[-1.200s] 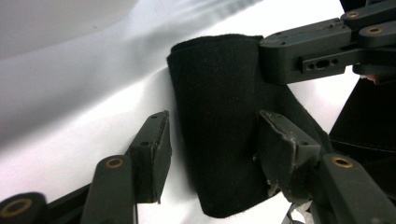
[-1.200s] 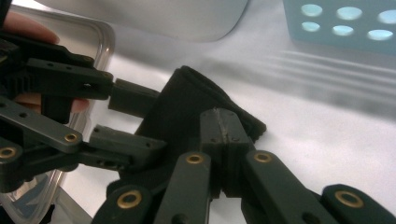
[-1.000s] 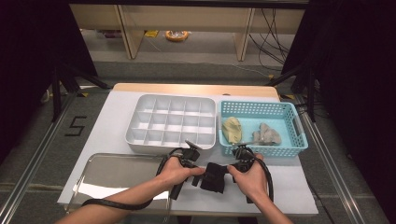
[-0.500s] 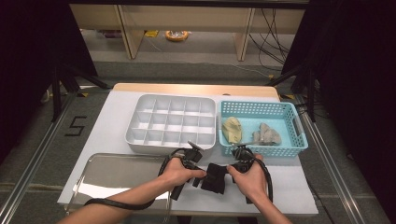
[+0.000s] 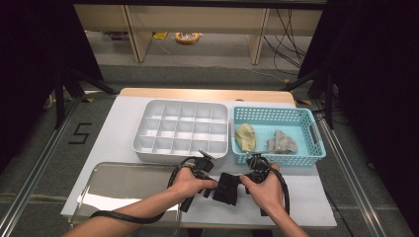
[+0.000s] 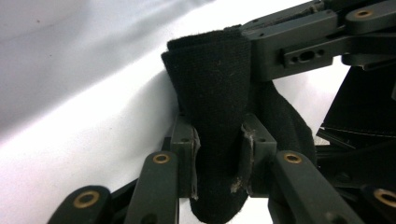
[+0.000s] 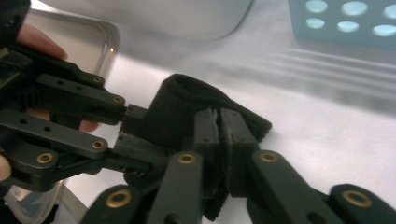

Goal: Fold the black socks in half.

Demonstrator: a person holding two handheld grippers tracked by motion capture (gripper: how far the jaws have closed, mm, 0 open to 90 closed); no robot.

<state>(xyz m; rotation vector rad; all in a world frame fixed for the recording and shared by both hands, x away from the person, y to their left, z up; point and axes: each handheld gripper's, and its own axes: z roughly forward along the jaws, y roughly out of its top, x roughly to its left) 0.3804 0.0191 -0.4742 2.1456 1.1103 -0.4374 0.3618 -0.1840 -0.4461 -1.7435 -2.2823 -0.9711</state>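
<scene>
A black rolled cloth (image 5: 228,188) lies on the white table near its front edge, between my two grippers. My left gripper (image 5: 213,186) has just been closing. In the left gripper view, the left gripper (image 6: 218,154) has the cloth (image 6: 210,93) filling the gap between its pads. My right gripper (image 5: 242,183) has just been opening a little. In the right gripper view, the right gripper (image 7: 219,123) still has its pads almost together on an edge of the cloth (image 7: 177,107). The left gripper (image 7: 126,121) faces it from the left.
A white divided tray (image 5: 182,129) stands behind the hands. A blue basket (image 5: 316,143) to its right holds a yellowish cloth (image 5: 245,137) and a grey one (image 5: 281,143). A metal tray (image 5: 118,185) lies at the front left, under the left forearm.
</scene>
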